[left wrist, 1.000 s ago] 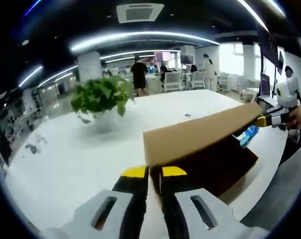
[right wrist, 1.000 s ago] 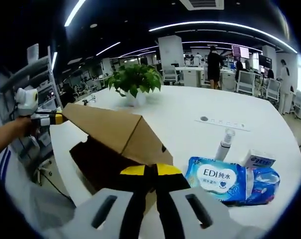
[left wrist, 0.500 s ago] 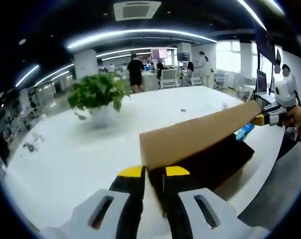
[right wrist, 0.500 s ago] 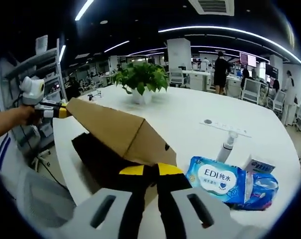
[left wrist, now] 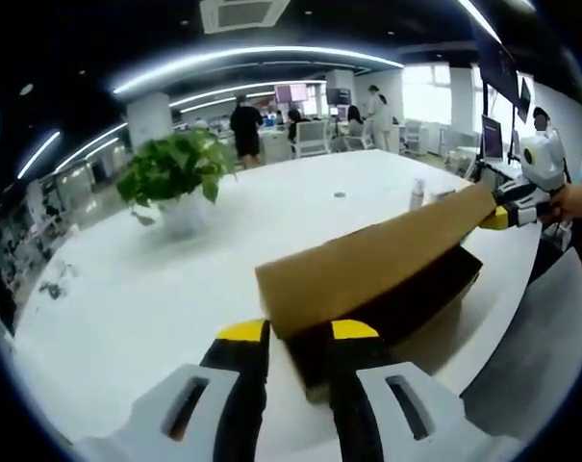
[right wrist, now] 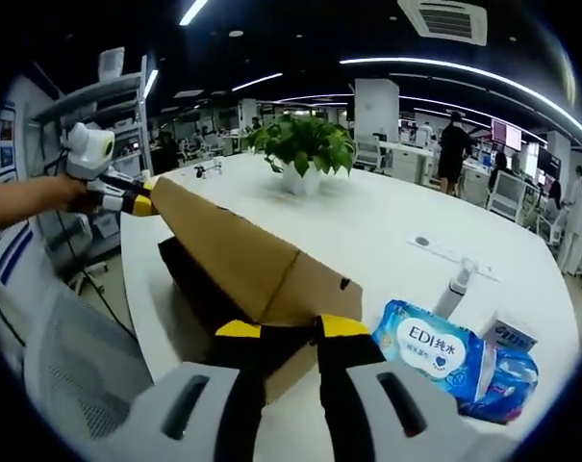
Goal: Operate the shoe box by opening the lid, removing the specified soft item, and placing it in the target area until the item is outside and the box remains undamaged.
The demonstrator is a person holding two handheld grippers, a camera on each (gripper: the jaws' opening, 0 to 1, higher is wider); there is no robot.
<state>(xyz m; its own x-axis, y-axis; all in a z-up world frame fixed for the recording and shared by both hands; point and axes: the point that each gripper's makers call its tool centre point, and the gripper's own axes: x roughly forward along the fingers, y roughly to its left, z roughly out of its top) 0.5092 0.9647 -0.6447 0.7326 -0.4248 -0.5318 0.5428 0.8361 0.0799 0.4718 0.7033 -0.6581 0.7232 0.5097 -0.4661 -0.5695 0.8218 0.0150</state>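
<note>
Two grippers pinch opposite ends of the raised cardboard lid (left wrist: 367,265): the left gripper (left wrist: 297,332) and the right gripper (right wrist: 278,327) each have jaws closed on its edge. Below it the dark shoe box (right wrist: 214,294) sits near the white surface's (left wrist: 156,289) edge. A blue wipes pack (right wrist: 435,348) lies beside it, a potted plant (right wrist: 305,154) well beyond.

Open office: ceiling light strips (left wrist: 262,60) glowed, white table (left wrist: 127,289) held potted plant (left wrist: 170,178); desks, chairs (left wrist: 313,138), bright windows (left wrist: 435,91) behind.
</note>
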